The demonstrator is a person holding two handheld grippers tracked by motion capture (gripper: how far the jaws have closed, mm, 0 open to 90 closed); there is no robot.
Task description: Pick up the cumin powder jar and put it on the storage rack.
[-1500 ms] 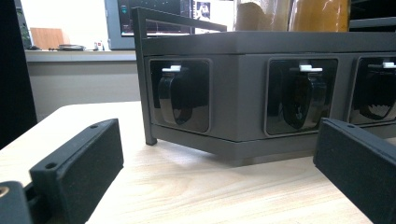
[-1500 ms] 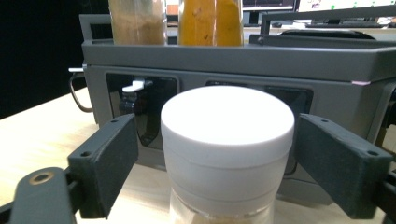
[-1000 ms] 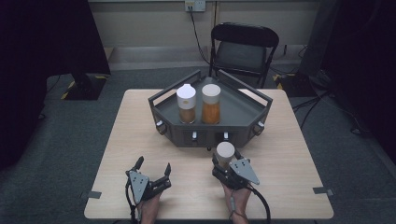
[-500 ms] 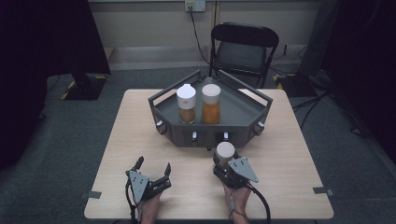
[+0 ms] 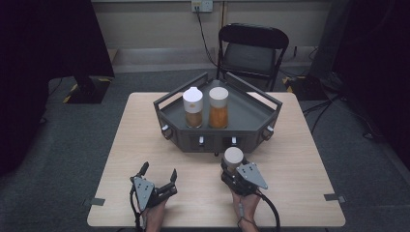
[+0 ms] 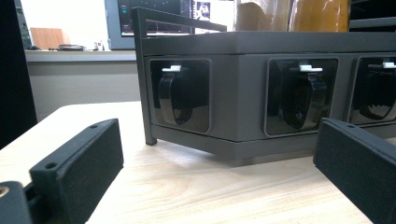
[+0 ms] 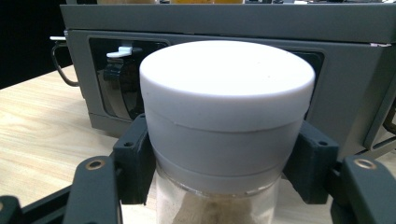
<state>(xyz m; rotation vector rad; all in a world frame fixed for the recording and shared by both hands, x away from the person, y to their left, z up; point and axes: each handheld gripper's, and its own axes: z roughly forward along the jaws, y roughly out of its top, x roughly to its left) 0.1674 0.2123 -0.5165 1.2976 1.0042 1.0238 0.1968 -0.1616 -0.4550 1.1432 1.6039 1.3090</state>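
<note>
My right gripper (image 5: 234,166) has just closed on the white-capped clear jar (image 7: 226,116) of tan powder, before the dark grey angular tray (image 5: 251,113) holding two amber-filled jars (image 5: 218,107); its own view reveals the powder. My left gripper (image 5: 158,175) gapes empty.

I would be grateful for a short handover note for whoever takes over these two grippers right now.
Right gripper: jaws just closed on the white-capped jar, gripping it at the cap; jar stands on the table in front of the grey tray.
Left gripper: open, empty, resting on the table.
Done: two jars already stand in the tray.
Left: probably lift the gripped jar into the tray beside them.
</note>
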